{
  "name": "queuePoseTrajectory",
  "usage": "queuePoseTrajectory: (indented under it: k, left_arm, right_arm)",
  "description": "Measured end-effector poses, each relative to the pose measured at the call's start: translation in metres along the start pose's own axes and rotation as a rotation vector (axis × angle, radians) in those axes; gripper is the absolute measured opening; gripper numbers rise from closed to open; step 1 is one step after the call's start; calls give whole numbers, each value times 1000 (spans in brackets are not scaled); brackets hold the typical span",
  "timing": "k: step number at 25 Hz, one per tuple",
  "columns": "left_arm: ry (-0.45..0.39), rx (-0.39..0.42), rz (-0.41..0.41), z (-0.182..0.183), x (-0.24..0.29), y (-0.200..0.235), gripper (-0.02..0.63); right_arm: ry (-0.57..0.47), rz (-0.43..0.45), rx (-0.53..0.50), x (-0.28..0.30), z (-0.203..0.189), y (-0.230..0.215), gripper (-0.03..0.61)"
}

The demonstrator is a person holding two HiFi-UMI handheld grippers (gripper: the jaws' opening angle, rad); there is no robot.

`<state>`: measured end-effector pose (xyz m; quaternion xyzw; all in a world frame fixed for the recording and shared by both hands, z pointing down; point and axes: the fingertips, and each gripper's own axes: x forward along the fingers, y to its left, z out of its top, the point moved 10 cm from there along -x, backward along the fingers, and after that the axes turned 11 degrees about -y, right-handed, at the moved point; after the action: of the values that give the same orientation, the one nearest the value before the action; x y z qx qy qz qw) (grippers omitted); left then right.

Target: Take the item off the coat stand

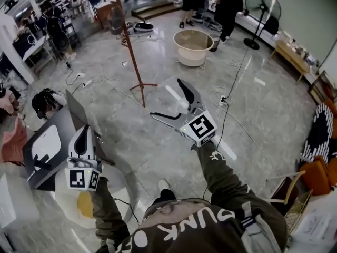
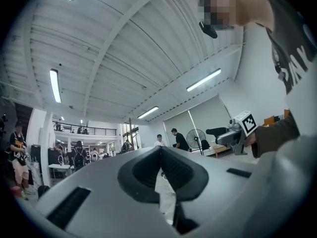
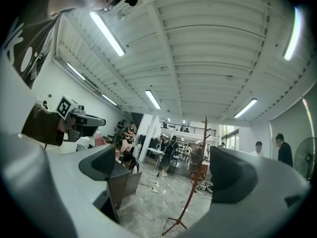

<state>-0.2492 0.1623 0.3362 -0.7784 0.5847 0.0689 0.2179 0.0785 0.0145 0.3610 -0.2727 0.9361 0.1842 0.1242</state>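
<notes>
While the grey marble floor (image 1: 147,146) fills most of the head view, the tall reddish-brown coat stand (image 1: 134,51) rises from it ahead, left of centre, with its top cut off. In the right gripper view the hooks are too small to show what hangs on them, so the item itself cannot be made out. It presumably sits high on the pole and is likely light and soft, best taken close to its hook and lifted up and off gently, since the slim stand looks easy to tip. A dark grey table (image 1: 55,121) lies near left, a round beige tub (image 1: 193,46) sits beyond the stand, and a pedestal fan (image 1: 262,7) is far right. The right gripper (image 1: 171,101) is held out toward the stand, jaws spread wide with nothing between. The left gripper (image 1: 83,136) hangs near the table, jaws pressed together on nothing. Thin cables (image 1: 231,88) trail across the floor toward the stand, a likely tripping risk.
</notes>
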Motion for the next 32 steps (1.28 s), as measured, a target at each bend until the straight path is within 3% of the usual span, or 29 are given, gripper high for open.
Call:
queuePoseTrajectory:
  k: [6,14,23,32]
  left_arm:
    - [-8,-23,-34,-38,43,64,5]
    - [-13,-29,-52,-75,101,116,5]
    - [5,-11,-37,-125,192,152,5]
    - [36,10,-10,-166,308,176,5]
  right_arm:
    - [22,-33,-13,66,-27,-16,577]
    - [31,-48,-12,128,-61,-51,577]
    - [11,-30,6,196,-116,-131,577]
    - [-2,1,52,264,-173,-239,577]
